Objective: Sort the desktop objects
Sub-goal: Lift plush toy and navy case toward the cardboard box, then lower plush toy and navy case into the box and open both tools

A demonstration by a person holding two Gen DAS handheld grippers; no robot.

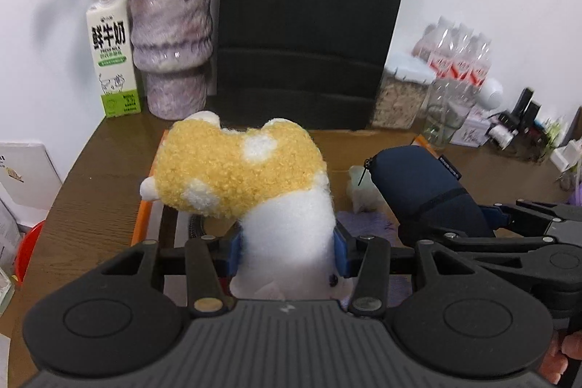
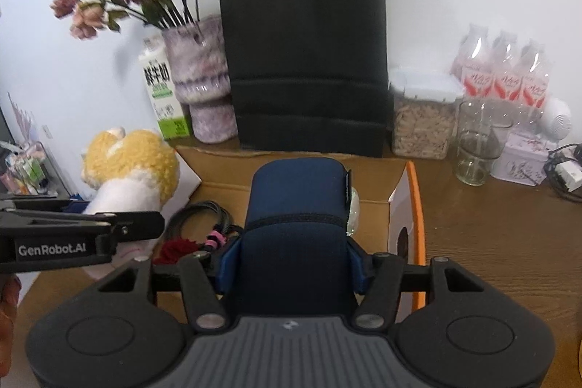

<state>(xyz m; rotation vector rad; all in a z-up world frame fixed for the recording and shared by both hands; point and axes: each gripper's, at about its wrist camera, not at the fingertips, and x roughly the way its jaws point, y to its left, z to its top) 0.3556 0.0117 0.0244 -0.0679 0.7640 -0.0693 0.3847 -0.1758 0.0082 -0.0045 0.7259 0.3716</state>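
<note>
My left gripper (image 1: 289, 251) is shut on a yellow and white plush toy (image 1: 240, 173), its blue pads squeezing the white body. The toy hangs above an open cardboard box (image 2: 400, 199) with an orange edge. My right gripper (image 2: 291, 260) is shut on a navy blue pouch (image 2: 296, 202), held over the same box. In the left wrist view the pouch (image 1: 422, 188) and right gripper (image 1: 509, 235) sit to the right. In the right wrist view the plush toy (image 2: 131, 166) and left gripper (image 2: 142, 224) sit to the left. Black cables (image 2: 203, 213) and a red item lie inside the box.
At the back of the brown table (image 2: 491, 242) stand a black paper bag (image 2: 305, 60), a purple vase with flowers (image 1: 171, 42), a milk carton (image 1: 112, 53), a cereal jar (image 2: 422, 115), a glass (image 2: 476, 140), packed bottles (image 2: 502, 71) and a white tin (image 2: 523, 159).
</note>
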